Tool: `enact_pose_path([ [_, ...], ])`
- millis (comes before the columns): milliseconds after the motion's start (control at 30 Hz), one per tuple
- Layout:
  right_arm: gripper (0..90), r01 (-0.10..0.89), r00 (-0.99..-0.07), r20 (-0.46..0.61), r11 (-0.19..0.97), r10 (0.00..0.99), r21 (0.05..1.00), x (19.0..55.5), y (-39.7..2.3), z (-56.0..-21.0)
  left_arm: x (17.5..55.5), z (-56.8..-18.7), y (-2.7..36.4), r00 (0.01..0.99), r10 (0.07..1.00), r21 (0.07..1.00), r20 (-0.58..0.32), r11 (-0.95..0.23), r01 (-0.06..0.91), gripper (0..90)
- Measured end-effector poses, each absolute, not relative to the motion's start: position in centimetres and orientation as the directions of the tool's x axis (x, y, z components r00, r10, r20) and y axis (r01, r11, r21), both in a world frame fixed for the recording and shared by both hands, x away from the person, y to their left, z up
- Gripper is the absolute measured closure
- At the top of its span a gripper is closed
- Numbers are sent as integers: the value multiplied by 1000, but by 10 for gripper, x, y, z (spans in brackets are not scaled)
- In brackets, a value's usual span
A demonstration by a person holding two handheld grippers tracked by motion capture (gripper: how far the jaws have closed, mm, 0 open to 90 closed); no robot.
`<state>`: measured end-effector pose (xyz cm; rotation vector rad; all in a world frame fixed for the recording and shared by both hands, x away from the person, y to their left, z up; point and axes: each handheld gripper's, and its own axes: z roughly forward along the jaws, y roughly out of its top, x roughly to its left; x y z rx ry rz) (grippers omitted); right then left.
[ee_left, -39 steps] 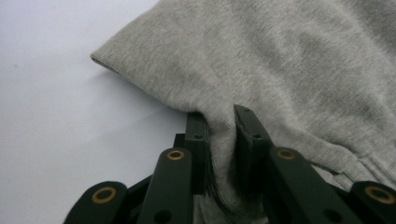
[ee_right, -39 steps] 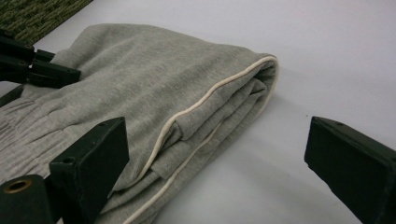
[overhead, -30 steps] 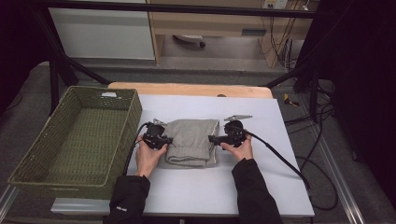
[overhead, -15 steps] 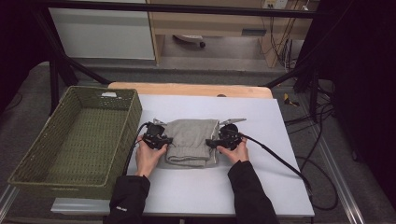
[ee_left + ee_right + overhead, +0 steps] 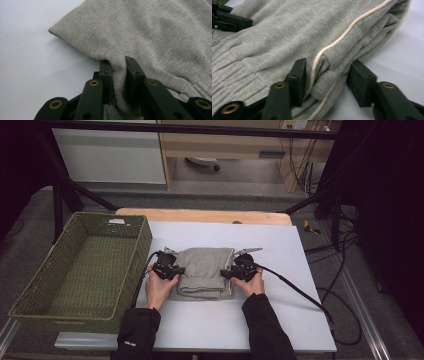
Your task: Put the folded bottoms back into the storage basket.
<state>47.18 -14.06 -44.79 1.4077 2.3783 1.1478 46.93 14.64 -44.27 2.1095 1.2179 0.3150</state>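
A folded grey garment (image 5: 204, 270) with a cream stripe lies in the middle of the white table. My left gripper (image 5: 172, 271) is at its left edge. In the left gripper view its jaws are pinched on a fold of the grey fabric (image 5: 150, 32), so the left gripper (image 5: 117, 72) is shut on it. My right gripper (image 5: 231, 273) is at the garment's right edge. In the right gripper view, the right gripper (image 5: 329, 77) stands open with its jaws wide apart. The striped folded edge of the garment (image 5: 287, 32) lies between them.
A large green wicker basket (image 5: 142, 245) stands on the left, close to the left hand. The white table (image 5: 280, 315) has bare room in front and to the right. A black cable (image 5: 295, 292) trails off right from the right gripper. A wooden board edge (image 5: 200, 215) runs along the back.
My right gripper has slid left, up to the garment's right edge, and now straddles it. The left gripper has stayed on the left edge.
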Motion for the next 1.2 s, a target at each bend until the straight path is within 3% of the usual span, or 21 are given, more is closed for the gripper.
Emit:
enact_pose_path([
  [267, 683, 681, -561, 253, 267, 788, 682, 471, -140, -449, 469, -443, 147, 532, 837, 657, -126, -331, 677, 772],
  [433, 713, 682, -560, 256, 262, 788, 683, 471, -140, -448, 470, -443, 148, 523, 840, 657, -143, -315, 685, 778],
  [1200, 738, 670, -566, 267, 247, 780, 700, 467, -143, -439, 470, -436, 153, 533, 828, 665, -177, -298, 685, 790],
])
